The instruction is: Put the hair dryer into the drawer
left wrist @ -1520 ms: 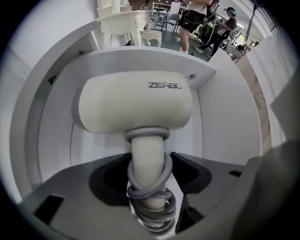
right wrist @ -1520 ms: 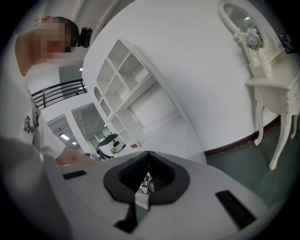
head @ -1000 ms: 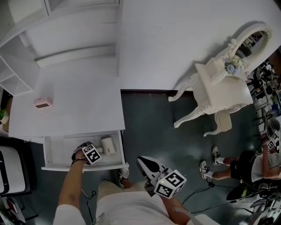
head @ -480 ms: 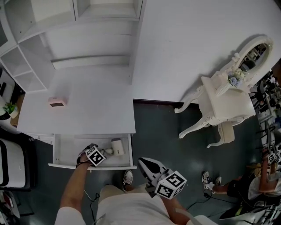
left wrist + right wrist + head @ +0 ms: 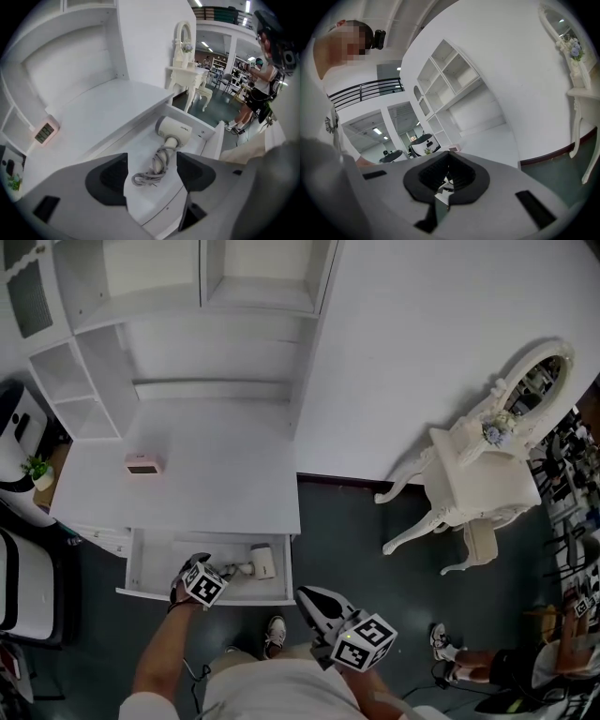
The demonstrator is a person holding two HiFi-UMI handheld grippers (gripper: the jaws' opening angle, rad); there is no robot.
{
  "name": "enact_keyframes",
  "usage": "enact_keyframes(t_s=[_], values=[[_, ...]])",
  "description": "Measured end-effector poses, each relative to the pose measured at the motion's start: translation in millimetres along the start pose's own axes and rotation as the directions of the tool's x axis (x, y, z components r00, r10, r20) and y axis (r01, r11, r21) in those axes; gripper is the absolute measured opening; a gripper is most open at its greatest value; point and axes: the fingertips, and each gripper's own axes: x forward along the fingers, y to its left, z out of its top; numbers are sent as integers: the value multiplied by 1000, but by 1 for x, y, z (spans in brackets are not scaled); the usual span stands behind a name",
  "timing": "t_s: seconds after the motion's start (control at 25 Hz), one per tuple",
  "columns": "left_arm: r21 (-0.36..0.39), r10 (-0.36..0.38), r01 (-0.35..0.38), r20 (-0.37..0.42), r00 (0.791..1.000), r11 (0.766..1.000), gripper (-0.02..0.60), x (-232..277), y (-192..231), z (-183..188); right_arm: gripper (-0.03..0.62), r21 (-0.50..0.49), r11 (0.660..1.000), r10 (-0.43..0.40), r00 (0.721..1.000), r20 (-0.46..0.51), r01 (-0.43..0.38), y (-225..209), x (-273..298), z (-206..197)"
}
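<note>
Hair dryer [image 5: 174, 130] released in the open drawer [image 5: 150, 568]; left gripper [image 5: 151, 174] backing off.

Compared with a second ago, the left claw has drawn back to the drawer's front edge at the lower left of the head view. It is spread wide and holds nothing, while the dryer and its coiled cord [image 5: 154, 168] lie loose at the drawer's right end. The placing looks done, though the drawer remains open. The right gripper [image 5: 446, 177] is pinched closed and empty at lower centre. A white desk top [image 5: 216, 474] carries a pink clock [image 5: 142, 464], with a dark floor [image 5: 347, 531] and a dressing table [image 5: 483, 479] at right.
</note>
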Motion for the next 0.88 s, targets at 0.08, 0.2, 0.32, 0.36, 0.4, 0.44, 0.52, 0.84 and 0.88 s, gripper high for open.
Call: enact_keyframes(t_s=[0.08,0.2,0.32,0.36,0.4,0.44,0.52,0.84,0.88], values=[[-48,45,-42,63,997,998,300,-18,10,8,8,-2,1000,1,1000,3,-1,7,1,0],[-107,122,-106,154,980,989,230,-45,26,20,8,-17,1000,11,1000,14,-10,18,6,4],[-129,197,-170,240,951,977,166,-74,37,32,8,-36,999,17,1000,26,-17,31,11,13],[-150,216,-181,265,940,972,146,-84,40,35,8,-42,999,18,999,29,-17,35,13,15],[-177,231,-185,290,929,967,115,-93,43,37,8,-47,999,19,999,33,-17,38,14,18],[-202,241,-183,315,918,962,86,-102,44,39,8,-53,998,20,999,36,-18,41,15,19],[-237,254,-175,361,897,955,49,-119,45,40,8,-65,998,22,999,40,-19,46,17,22],[-312,329,-186,510,795,932,17,-191,51,51,8,-109,994,24,999,26,-21,56,32,26],[-321,349,-198,529,773,926,17,-203,53,53,8,-118,993,25,999,24,-22,57,36,27]])
